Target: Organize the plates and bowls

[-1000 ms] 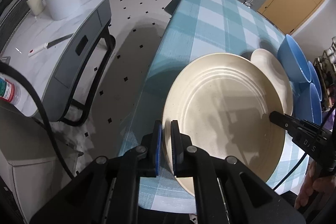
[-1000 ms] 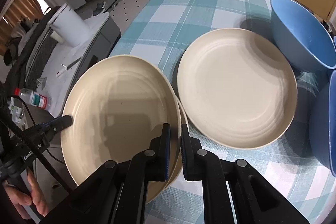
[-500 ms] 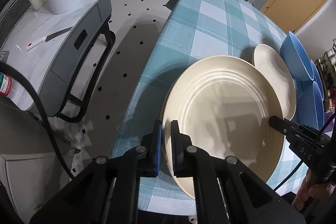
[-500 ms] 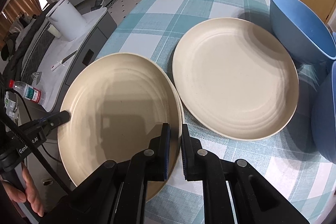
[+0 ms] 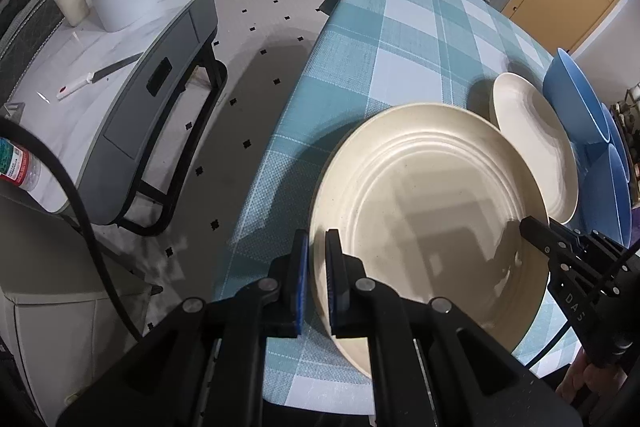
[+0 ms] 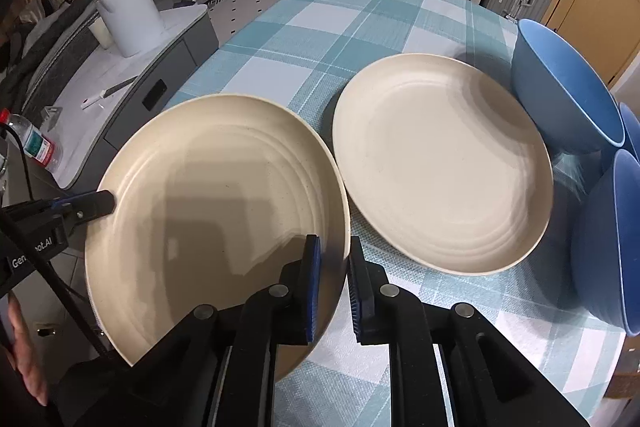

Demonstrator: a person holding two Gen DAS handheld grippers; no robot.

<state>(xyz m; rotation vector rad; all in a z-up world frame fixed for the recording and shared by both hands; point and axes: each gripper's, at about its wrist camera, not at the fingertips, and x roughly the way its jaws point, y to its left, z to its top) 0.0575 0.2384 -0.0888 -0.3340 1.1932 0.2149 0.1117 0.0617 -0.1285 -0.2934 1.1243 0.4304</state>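
Left wrist view: looking steeply down along its fingers, close over the near plate (image 5: 432,227) at the checked table's (image 5: 400,39) left edge, taking in floor and side cabinet (image 5: 120,75). Right wrist view: looking down from the plate's opposite rim, facing the far plate (image 6: 440,163). Both are sharing the plates, blue bowls (image 6: 560,95) and tablecloth.

2 cream plates and blue bowls sit on the checked cloth. The near plate (image 6: 216,203) is round, ribbed with concentric rings, tilted with its 9 o'clock rim off the table edge, and gripped at its 9 and 4 o'clock rims. The second plate (image 6: 440,163) lies flat at its 2 o'clock, rims almost touching. 1 bowl (image 6: 560,99) leans at 3 o'clock; another (image 6: 600,243) stands nearer.
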